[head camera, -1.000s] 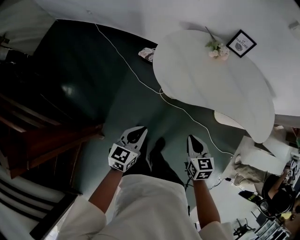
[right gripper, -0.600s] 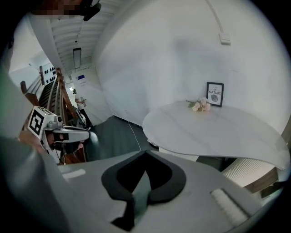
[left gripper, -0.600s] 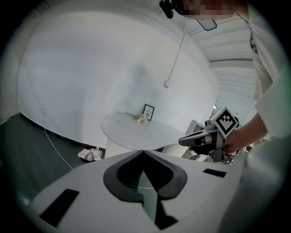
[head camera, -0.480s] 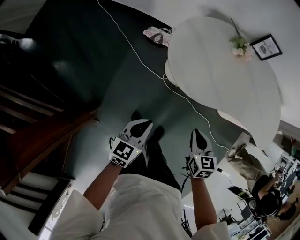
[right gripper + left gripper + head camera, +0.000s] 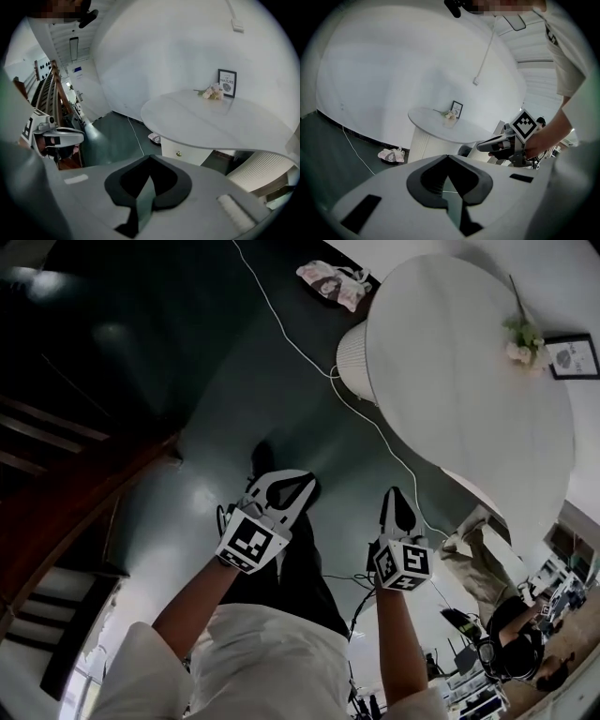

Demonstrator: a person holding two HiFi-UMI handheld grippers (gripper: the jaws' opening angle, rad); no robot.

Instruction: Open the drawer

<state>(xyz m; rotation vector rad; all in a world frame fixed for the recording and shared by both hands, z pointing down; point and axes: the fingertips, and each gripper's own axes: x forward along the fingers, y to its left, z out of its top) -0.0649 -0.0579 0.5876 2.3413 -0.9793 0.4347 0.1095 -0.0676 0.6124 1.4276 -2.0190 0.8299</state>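
A white oval table (image 5: 469, 381) stands ahead on a ribbed white base (image 5: 352, 357). The right gripper view shows a white drawer front (image 5: 192, 157) with a small gold knob (image 5: 178, 153) under the table top (image 5: 211, 122). My left gripper (image 5: 302, 479) and right gripper (image 5: 397, 491) hover side by side over the dark green floor, well short of the table. Both are shut with nothing between the jaws. In the left gripper view the left gripper's tips (image 5: 448, 156) meet, and the right gripper (image 5: 487, 143) is at the right. The right gripper's tips (image 5: 150, 157) also meet.
A small flower bunch (image 5: 520, 334) and a framed picture (image 5: 574, 356) sit on the table's far side. A white cable (image 5: 309, 362) runs across the floor, and a pink cloth bundle (image 5: 333, 279) lies near the wall. Wooden stairs (image 5: 56, 502) rise at left. A seated person (image 5: 511, 643) is at lower right.
Both grippers have sunk toward the floor, staying side by side with jaws shut. In the head view the table has slid right and the stairs fill more of the left.
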